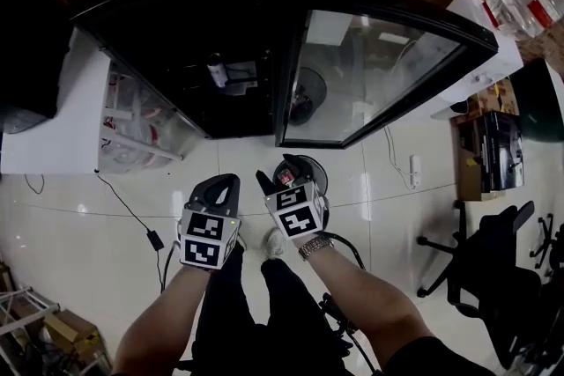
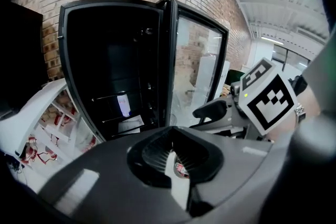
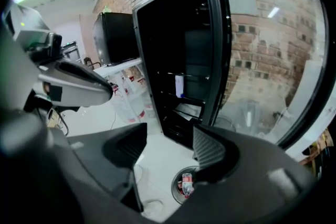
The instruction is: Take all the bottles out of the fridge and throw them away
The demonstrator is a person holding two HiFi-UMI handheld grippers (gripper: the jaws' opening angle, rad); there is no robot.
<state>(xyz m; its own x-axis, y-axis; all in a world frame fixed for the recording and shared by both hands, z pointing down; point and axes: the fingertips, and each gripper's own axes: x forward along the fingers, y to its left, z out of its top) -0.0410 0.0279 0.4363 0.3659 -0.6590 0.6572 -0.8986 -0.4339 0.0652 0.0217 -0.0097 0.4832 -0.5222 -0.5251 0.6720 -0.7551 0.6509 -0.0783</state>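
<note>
The black fridge (image 1: 176, 22) stands with its glass door (image 1: 370, 75) swung wide. One clear bottle (image 1: 216, 70) stands on a shelf inside, also visible as the bottle (image 2: 125, 105) and the bottle (image 3: 179, 85). A round black bin (image 1: 312, 167) on the floor before the door holds red-labelled bottles (image 3: 186, 184). My left gripper (image 1: 231, 180) hovers left of the bin, its jaws meeting at the tips (image 2: 170, 131) with nothing in them. My right gripper (image 1: 280, 172) hangs over the bin, open and empty (image 3: 169, 136).
A white shelf unit (image 1: 53, 119) with clear containers stands left of the fridge. A cable and power adapter (image 1: 154, 238) lie on the glossy floor. An office chair (image 1: 489, 251) and a black box (image 1: 493, 150) are at the right.
</note>
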